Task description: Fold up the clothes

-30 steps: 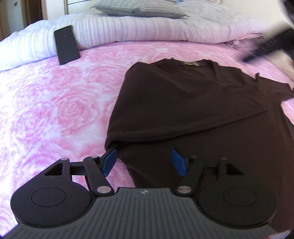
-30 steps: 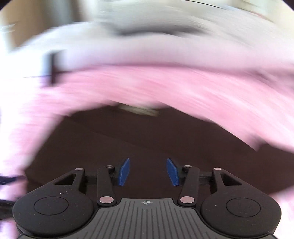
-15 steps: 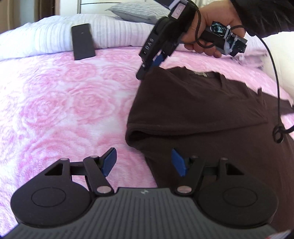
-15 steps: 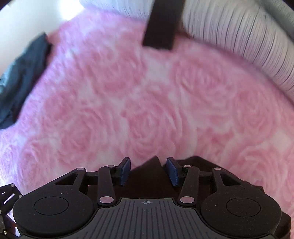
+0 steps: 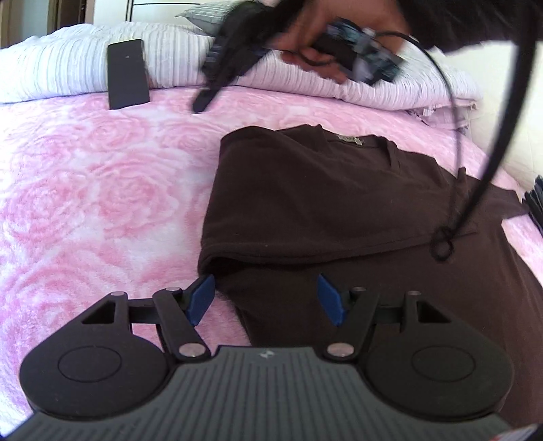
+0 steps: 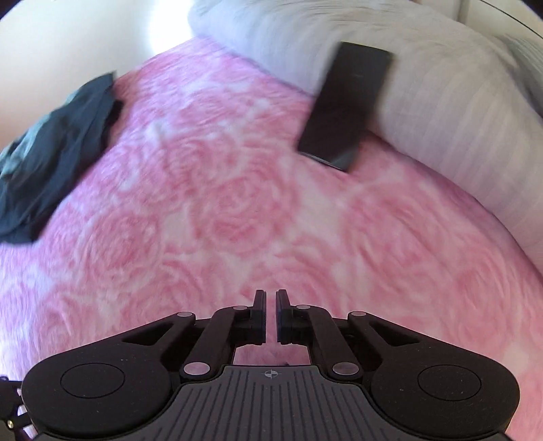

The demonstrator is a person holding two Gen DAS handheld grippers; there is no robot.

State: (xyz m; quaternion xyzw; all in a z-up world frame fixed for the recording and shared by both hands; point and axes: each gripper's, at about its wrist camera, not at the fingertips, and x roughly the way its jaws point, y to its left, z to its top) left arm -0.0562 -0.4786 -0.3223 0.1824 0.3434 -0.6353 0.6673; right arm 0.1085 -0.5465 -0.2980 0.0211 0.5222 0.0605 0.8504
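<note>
- Your left tongs (image 5: 266, 298) hang released, the blue pads (image 5: 202, 298) spread wide with nothing between them.
- They sit low over the near edge of the dark brown shirt (image 5: 322, 200), the left pad just beside the rolled corner of the folded-over flap.
- The dark brown shirt lies flat on the pink rose-patterned bedspread (image 5: 85, 203), collar and label toward the pillows, its left side folded over onto the body so that a straight hem runs across the front.
- The shirt's lower part spreads out to the right of your left tongs and runs off the frame.
- Your right tongs (image 6: 268, 315) are clenched almost together, a thin slit left between the pads, and nothing shows in them.
- In the left wrist view your right hand (image 5: 315, 37) holds that tool up above the bed, blurred, its tip pointing down toward the bedspread beyond the shirt's far left corner, apart from the cloth.
- A black cable (image 5: 454, 142) drops from that hand and ends in a small loop above the shirt.
- A flat black rectangular object (image 6: 346, 101) leans against the white striped bedding (image 5: 61, 64) at the head of the bed.
- A grey striped pillow (image 5: 200, 17) sits behind that bedding.
- A crumpled dark blue-grey garment (image 6: 51, 152) lies at the far left edge of the bedspread in the right wrist view, well apart from the brown shirt.
</note>
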